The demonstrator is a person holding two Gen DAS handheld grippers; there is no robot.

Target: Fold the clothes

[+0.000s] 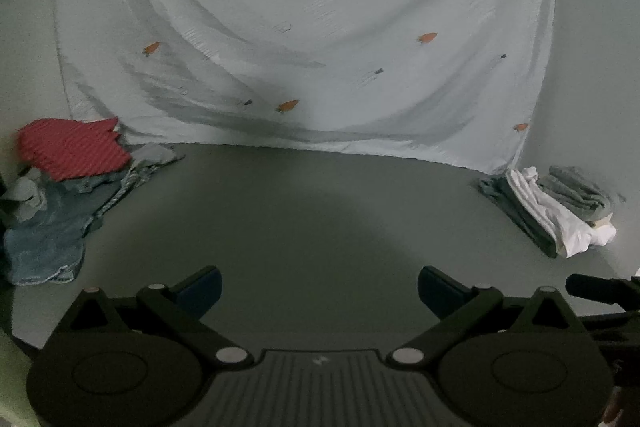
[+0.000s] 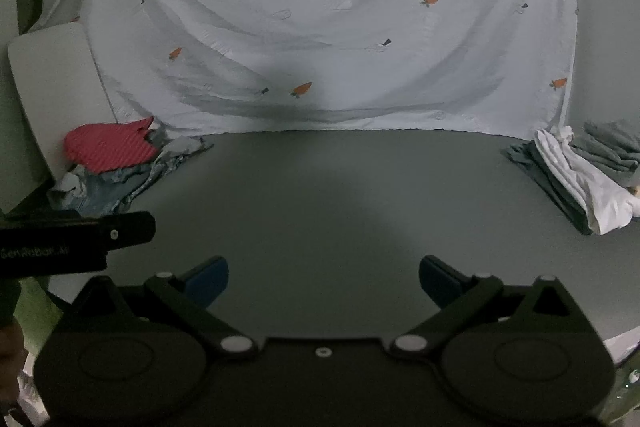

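Observation:
A loose heap of clothes lies at the far left of the grey table (image 1: 304, 211): a red ribbed garment (image 1: 72, 147) on top of blue denim (image 1: 44, 239). The same red garment (image 2: 108, 147) and denim (image 2: 100, 195) show in the right wrist view. At the far right sits a folded stack, a white garment (image 1: 556, 215) between grey ones (image 1: 576, 191); it appears as the white garment (image 2: 588, 187) in the other view. My left gripper (image 1: 319, 291) is open over bare table, holding nothing. My right gripper (image 2: 323, 279) is open too, also empty.
A pale sheet with small carrot prints (image 1: 320, 27) hangs behind the table as a backdrop. A white board (image 2: 52, 87) leans at the left. The left gripper's black body (image 2: 76, 239) juts in at the right view's left edge.

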